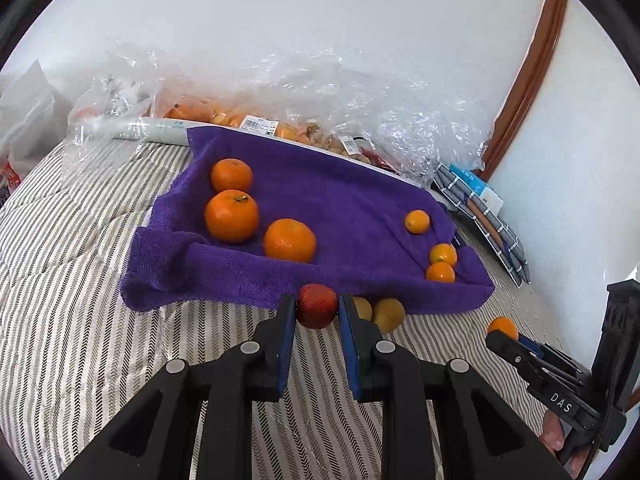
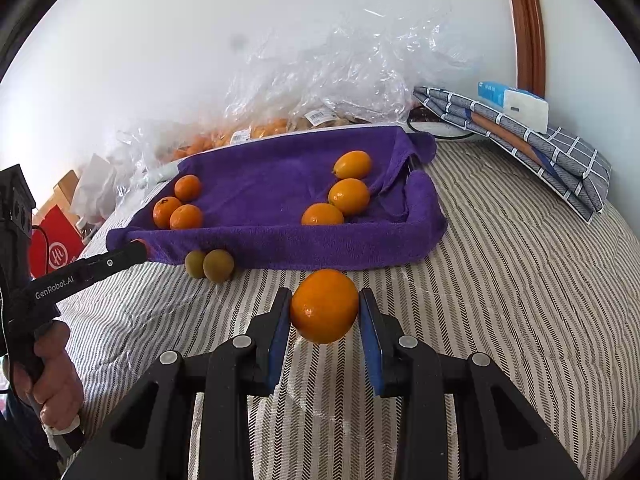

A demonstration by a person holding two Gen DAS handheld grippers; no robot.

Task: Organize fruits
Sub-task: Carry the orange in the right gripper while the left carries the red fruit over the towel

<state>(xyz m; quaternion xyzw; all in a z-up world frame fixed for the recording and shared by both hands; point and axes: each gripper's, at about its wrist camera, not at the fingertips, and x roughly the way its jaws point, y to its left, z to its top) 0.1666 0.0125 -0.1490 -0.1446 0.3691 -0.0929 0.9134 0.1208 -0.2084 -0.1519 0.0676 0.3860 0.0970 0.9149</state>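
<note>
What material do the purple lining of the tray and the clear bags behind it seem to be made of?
The purple lining looks like terry or microfibre towel: matte, with a fuzzy pile and soft folds at the rim. The clear bags look like thin plastic film: transparent, crinkled, with bright glints. Both are judged by look only.

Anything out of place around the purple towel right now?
Two greenish fruits lie on the striped bedding against the purple towel front edge, outside it, while the oranges sit sorted on it.

Towel middle [image 2: 264, 192] free; two green fruits [image 2: 212, 265] alongside.
</note>
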